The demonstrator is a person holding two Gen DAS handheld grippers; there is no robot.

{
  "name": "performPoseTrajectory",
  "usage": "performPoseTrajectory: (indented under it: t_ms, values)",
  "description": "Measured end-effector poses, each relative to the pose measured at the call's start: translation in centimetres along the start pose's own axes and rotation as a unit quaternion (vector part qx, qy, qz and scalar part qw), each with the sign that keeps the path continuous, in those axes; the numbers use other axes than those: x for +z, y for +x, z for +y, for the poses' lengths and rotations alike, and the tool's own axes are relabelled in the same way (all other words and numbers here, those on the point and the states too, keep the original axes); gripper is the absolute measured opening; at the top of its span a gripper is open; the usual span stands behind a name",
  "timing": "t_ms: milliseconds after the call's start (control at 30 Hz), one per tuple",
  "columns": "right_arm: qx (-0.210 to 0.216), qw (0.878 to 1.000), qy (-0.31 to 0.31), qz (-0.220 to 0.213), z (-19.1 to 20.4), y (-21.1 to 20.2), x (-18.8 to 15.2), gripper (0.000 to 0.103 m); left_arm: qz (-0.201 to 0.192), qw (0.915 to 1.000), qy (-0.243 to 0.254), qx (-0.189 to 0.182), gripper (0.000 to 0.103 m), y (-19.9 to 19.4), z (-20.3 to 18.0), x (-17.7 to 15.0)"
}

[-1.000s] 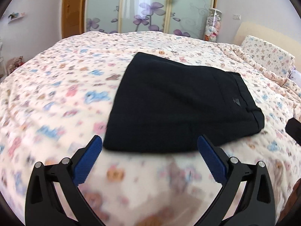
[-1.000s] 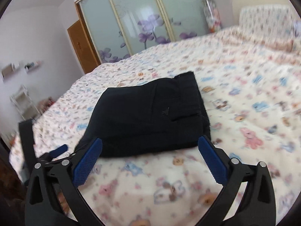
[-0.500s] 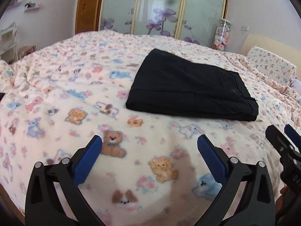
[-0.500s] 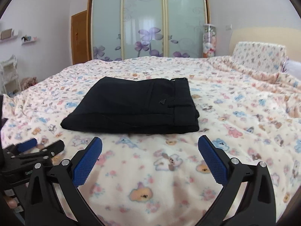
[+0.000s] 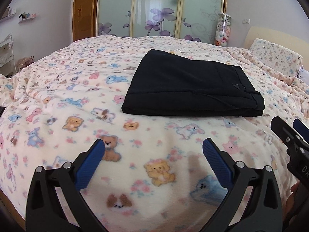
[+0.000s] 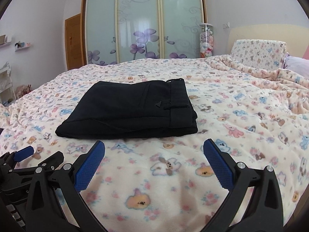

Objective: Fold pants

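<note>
Black pants point(image 5: 191, 88) lie folded flat mid-bed on the teddy-print blanket point(image 5: 77, 116), both left gripper point(image 5: 153, 154) and right gripper point(image 6: 153, 156) spread wide, holding nothing, hovering near the bed's front edge, apart from them.

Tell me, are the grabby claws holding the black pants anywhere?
No. The left gripper and right gripper are both open and empty; the folded black pants lie untouched on the bedspread.

Black frames, silver screws, ribbed blue fingers point(image 5: 216, 162).
</note>
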State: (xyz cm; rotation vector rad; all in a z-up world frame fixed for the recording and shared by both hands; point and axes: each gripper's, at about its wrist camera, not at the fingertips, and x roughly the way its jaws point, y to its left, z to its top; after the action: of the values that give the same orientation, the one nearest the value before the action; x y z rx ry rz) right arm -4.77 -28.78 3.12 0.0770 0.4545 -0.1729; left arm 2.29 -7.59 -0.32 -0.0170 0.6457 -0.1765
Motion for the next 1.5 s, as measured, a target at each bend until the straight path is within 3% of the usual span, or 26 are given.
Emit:
performPoseTrajectory:
  t_ms: [267, 500, 1500]
  values:
    - [-0.002, 1.0, 0.003, 0.008, -0.1, 0.4, -0.1, 0.102, 0.008, 1.0, 0.0, -0.006, 0.101, 0.4, -0.1, 0.0]
    - [-0.002, 1.0, 0.009, 0.019, -0.2, 0.8, -0.2, 0.102, 0.017, 0.9994, 0.012, 0.028, 0.101, 0.7, -0.5, -0.1]
    - [-0.001, 1.0, 0.008, 0.027, -0.1, 1.2, -0.4, 0.102, 0.027, 0.9993, 0.009, 0.023, 0.101, 1.1, -0.3, -0.2]
